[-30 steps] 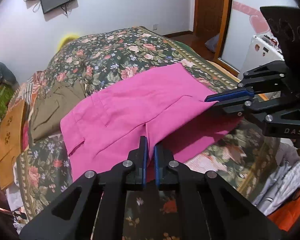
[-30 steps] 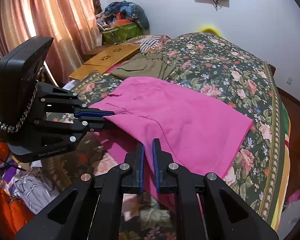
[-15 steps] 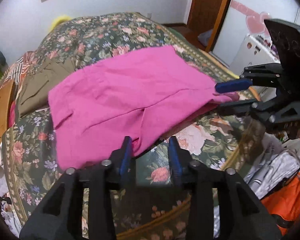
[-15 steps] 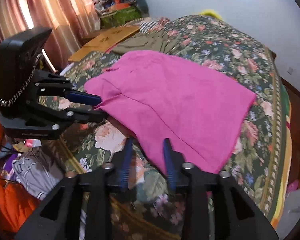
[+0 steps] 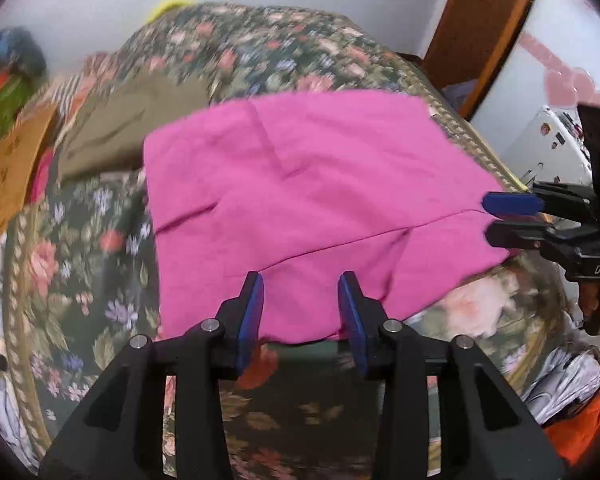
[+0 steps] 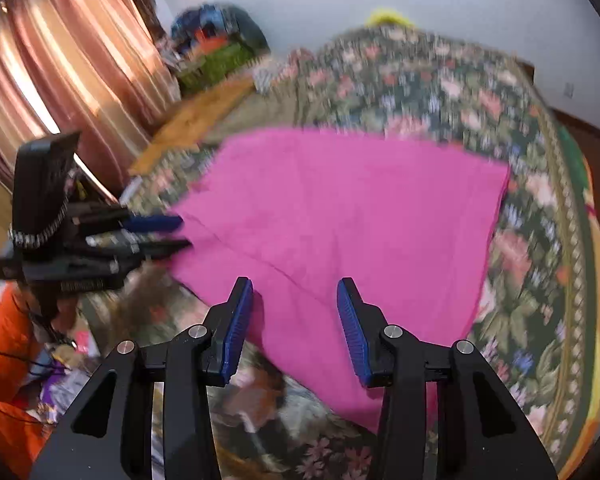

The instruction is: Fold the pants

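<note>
**A:** Status?

**B:** Both my grippers are spread wide, gripping nothing. Left gripper (image 5: 300, 304) and right gripper (image 6: 295, 312) hover over the near edge of the pants (image 5: 300, 200). Pants lie folded over on the bed (image 5: 80, 240), a top layer sitting on a lower one, with the seam line running across between them.

**A:** Risks?

**B:** My read: near edge hangs at the bed's front. If I regrab only the top layer, the lower one stays put and the next fold skews. The layer edges already don't line up on my right side, so a crooked pull would make it worse. Also both views are motion-blurred, so I'd place my pinch poorly if I committed now.

**A:** Anything else nearby?

**B:** Olive garment (image 5: 128, 128) just beyond the pants' far left corner. Can't tell if they touch. Dragging the pants that way could snag it.

**A:** View differences?

**B:** Left wrist shows the seam, a small crease on the left half and the olive garment clearly. It also catches the right gripper side-on, fingers parted at the pants' right corner. Right wrist shows the curtain (image 6: 60, 80), the pants' far right edge against the bedspread, and the left gripper from the side near the left corner.
</note>
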Tool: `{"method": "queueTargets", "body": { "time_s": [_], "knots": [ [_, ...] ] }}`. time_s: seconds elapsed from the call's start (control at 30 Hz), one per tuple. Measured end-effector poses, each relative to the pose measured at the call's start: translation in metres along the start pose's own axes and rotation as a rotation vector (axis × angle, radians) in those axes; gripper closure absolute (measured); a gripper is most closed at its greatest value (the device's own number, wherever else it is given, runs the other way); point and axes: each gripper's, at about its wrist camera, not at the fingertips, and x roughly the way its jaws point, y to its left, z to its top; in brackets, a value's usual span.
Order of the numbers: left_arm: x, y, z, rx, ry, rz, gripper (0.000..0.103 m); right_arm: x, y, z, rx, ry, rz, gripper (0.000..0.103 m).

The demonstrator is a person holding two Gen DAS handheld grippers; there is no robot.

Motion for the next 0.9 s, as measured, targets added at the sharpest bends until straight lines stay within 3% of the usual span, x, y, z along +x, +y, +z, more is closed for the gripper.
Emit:
{"method": "queueTargets", "body": {
  "time_s": [0.2,0.3,0.4,0.5,0.6,0.7,0.9],
  "knots": [
    [-0.003,0.023,-0.005,-0.073,-0.008,-0.060,0.061,-0.008,-0.013,-0.017,-0.058,0.014,-0.055,0.063],
    [-0.004,0.022,-0.008,-0.057,-0.013,-0.040,0.060,-0.014,-0.029,-0.023,-0.047,0.036,-0.102,0.063],
    [-0.006,0.028,-0.012,-0.064,-0.013,0.028,0.042,-0.024,-0.056,-0.033,0.046,0.040,-0.124,0.054],
    [-0.007,0.052,-0.017,-0.140,0.009,0.032,0.042,-0.030,-0.075,-0.040,0.116,0.037,-0.130,0.053],
    [-0.016,0.064,-0.016,-0.170,-0.004,0.025,0.042,-0.036,-0.080,-0.039,0.114,0.040,-0.195,0.053],
    [-0.023,0.065,-0.002,-0.141,-0.039,0.081,0.043,-0.044,-0.082,-0.031,0.102,0.017,-0.220,0.053],
    [-0.020,0.070,0.043,-0.125,-0.087,0.090,0.043,-0.050,-0.093,0.006,0.100,-0.072,-0.237,0.051]
  ]
}}
